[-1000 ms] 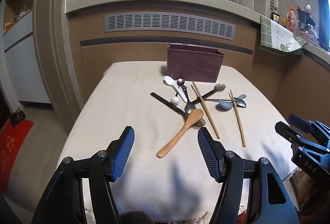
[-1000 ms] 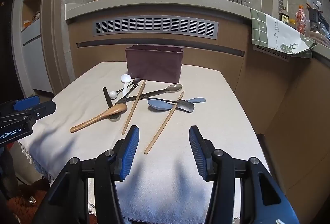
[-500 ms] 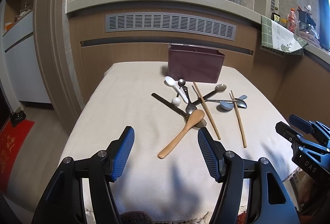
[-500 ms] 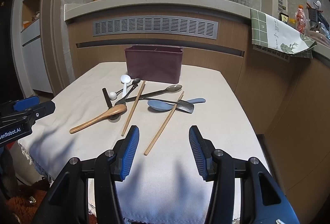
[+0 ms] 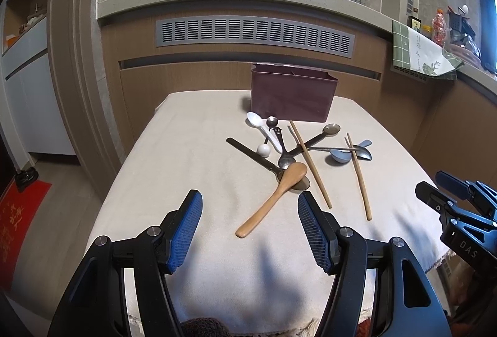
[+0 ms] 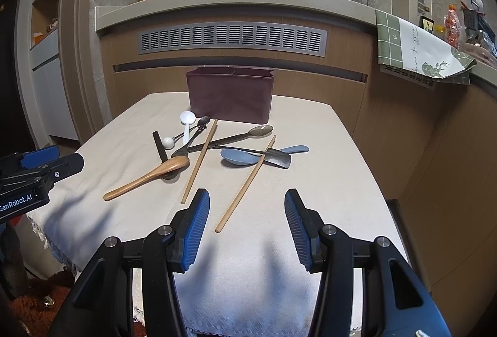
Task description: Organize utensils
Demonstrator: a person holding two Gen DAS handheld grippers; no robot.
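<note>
Two sets of tongs, left tongs (image 5: 250,229) and right tongs (image 6: 247,229), hang wide open and empty over the desk's (image 5: 192,157) near edge, seemingly poised for a first pick. Spoons (image 5: 273,202) and chopsticks (image 6: 245,188) lie crossed mid-desk, with the box (image 5: 293,97) at 12 o'clock beyond them, probably their destination.

Wood-panelled counter (image 5: 186,88), grey vent (image 5: 254,34)

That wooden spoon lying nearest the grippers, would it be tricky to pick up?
Probably not. The wooden spoon looks stiff and likely light. Its handle lies flat on the tablecloth, so the fingers may struggle to get under it. Its bowl rests on a dark metal spoon, so lifting could nudge that one.
</note>
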